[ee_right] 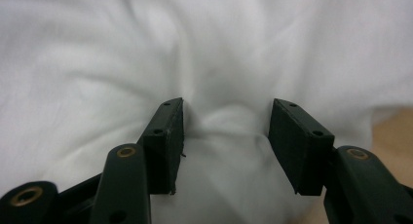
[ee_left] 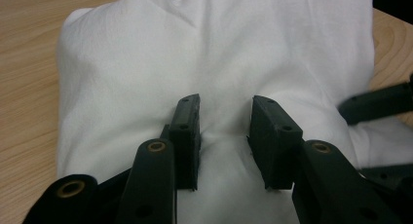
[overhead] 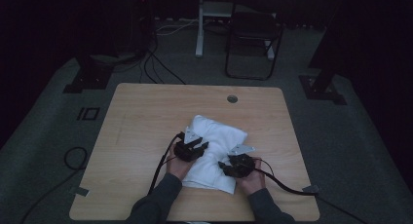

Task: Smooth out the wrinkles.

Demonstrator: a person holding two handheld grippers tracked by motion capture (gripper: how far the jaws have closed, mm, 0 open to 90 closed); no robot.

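Here the left gripper sits low on the white cloth, its two black jaws pressed down into the fabric with a gap between them. In the left gripper view a small ridge of cloth bunches up in that gap, and the pads stand on either side of it; the jaws are part open, and I cannot tell whether they truly pinch the fold or only rest against it. The person's left hand grips the tool from the near side, and its cable trails back across the wood toward the near edge.

The right gripper is down on the near right part of the same cloth. In the right gripper view its jaws stand moderately apart with a soft hump of fabric rising between the pads, which dent the cloth at their tips; no firm grip shows. The right hand holds it from the near side, and a thick black cable curls off to the right, toward the near right corner of the table.

The cloth lies folded into a rough, plump rectangle at the middle of the light wooden table, nearer the person than the far edge, slanting from far left to near right. Both grippers are close together on its near half, with a jaw of the right gripper showing at the right edge of the left gripper view. A small round hole sits in the table top near the far edge. Beyond the table, on the dim grey floor, a dark chair stands.
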